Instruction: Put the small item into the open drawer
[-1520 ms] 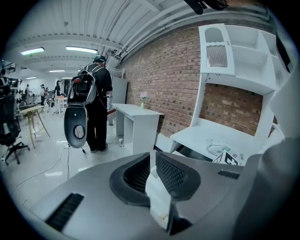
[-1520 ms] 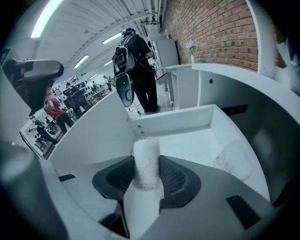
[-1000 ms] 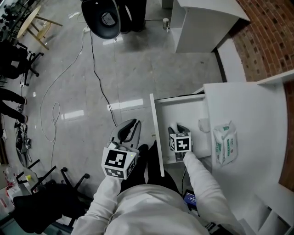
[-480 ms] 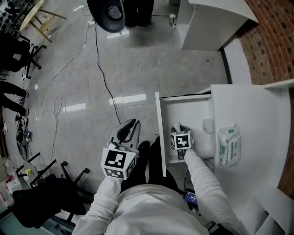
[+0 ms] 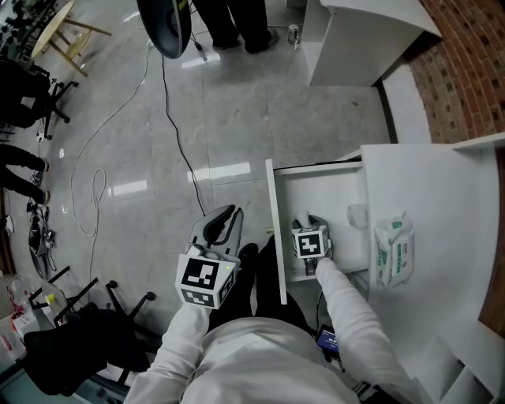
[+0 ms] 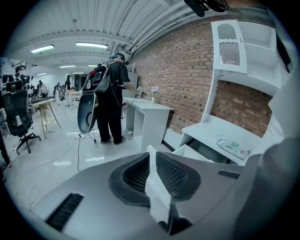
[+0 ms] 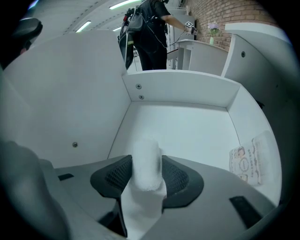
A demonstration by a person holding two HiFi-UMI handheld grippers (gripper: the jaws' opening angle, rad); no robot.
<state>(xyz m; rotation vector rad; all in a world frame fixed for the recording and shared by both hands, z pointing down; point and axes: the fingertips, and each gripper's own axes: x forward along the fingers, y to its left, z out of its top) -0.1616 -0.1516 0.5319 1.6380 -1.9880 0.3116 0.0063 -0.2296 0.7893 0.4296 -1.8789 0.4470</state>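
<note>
The white drawer (image 5: 316,189) stands pulled open under the desk top. My right gripper (image 5: 309,224) is down inside it, near its front left corner. In the right gripper view a small white textured roll (image 7: 147,157) stands upright between the pads (image 7: 178,177), which still touch its sides while the jaws are opening; the drawer floor (image 7: 183,129) lies right beyond it. My left gripper (image 5: 223,222) hangs over the floor left of the drawer front (image 5: 273,237), its jaws closed with nothing held (image 6: 152,171).
A small printed pack (image 7: 248,159) lies in the drawer at the right, half under the desk top (image 5: 357,215). A green and white wipes pack (image 5: 392,251) rests on the desk top. A person with a black dish (image 5: 162,24) stands on the floor beyond, by a cable (image 5: 170,118).
My right gripper has stayed in the drawer, shifting only slightly. The left gripper has not moved. The person with the black dish has stepped to the left.
</note>
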